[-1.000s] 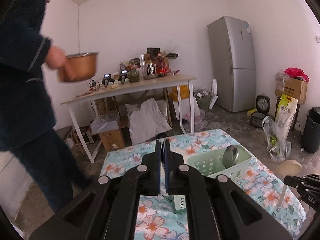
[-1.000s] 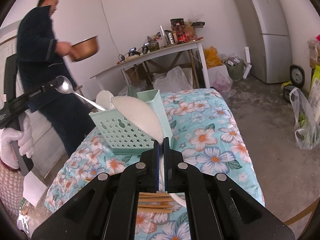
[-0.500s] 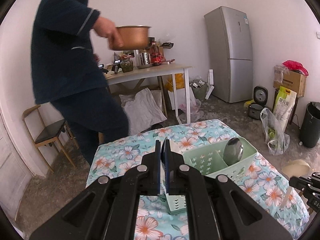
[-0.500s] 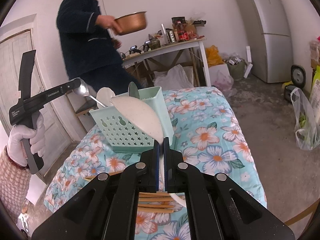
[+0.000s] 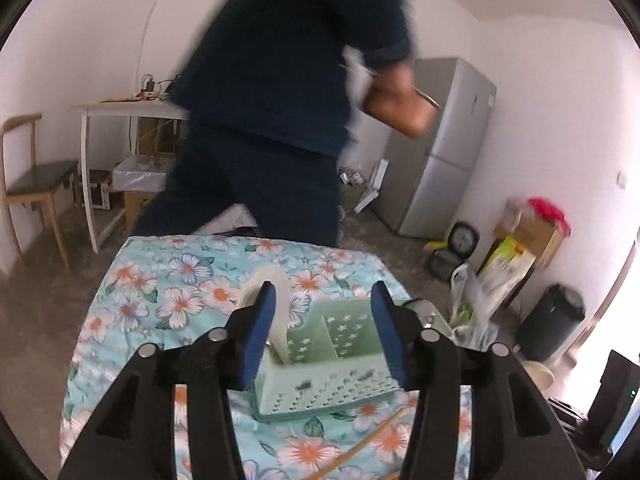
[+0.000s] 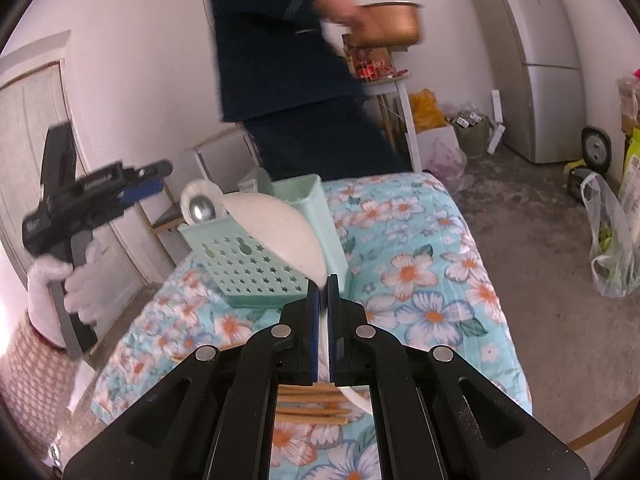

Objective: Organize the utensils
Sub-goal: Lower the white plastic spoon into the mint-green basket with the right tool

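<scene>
Now left gripper (image 5: 322, 328) jaws just opened, empty; right gripper (image 6: 322, 294) clamps ladle (image 6: 280, 232).

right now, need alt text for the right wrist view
The right gripper is shut on a white speckled plastic rice paddle beside a mint green perforated plastic utensil caddy on a floral tablecloth. At left, the open left gripper hangs empty.

free: floral tablecloth (image 5: 168, 292) | blocked: green caddy (image 5: 332, 368), bystander (image 5: 280, 100)
</scene>
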A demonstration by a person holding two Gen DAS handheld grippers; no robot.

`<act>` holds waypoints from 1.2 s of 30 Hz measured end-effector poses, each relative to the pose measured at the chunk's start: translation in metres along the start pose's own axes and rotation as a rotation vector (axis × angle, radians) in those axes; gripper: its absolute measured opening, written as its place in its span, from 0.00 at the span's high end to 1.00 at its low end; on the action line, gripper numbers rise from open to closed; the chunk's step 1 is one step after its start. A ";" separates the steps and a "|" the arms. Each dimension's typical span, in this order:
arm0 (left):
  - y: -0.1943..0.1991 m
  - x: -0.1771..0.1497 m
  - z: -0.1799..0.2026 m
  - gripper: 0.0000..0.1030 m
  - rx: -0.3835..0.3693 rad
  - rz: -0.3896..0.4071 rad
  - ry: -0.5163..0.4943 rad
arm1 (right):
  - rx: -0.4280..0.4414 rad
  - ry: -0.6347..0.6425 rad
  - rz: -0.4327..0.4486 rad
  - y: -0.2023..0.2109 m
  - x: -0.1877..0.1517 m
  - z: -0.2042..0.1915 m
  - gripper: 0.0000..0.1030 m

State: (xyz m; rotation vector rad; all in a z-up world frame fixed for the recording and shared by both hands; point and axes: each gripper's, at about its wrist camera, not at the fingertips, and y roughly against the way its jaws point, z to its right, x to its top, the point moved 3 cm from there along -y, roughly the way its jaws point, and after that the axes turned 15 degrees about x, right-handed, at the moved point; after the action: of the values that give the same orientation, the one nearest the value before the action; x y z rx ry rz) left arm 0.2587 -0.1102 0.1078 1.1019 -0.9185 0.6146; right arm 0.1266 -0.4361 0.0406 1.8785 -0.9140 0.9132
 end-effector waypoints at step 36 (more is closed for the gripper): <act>0.044 -0.122 -0.070 0.38 0.006 -0.103 0.077 | 0.235 -0.152 0.153 -0.108 0.109 0.028 0.98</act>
State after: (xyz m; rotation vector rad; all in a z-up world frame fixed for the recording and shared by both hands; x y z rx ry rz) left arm 0.1837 -0.0267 0.0117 1.1164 -0.7890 0.5712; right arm 0.2766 -0.4457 0.0836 2.1237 -1.0944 1.0164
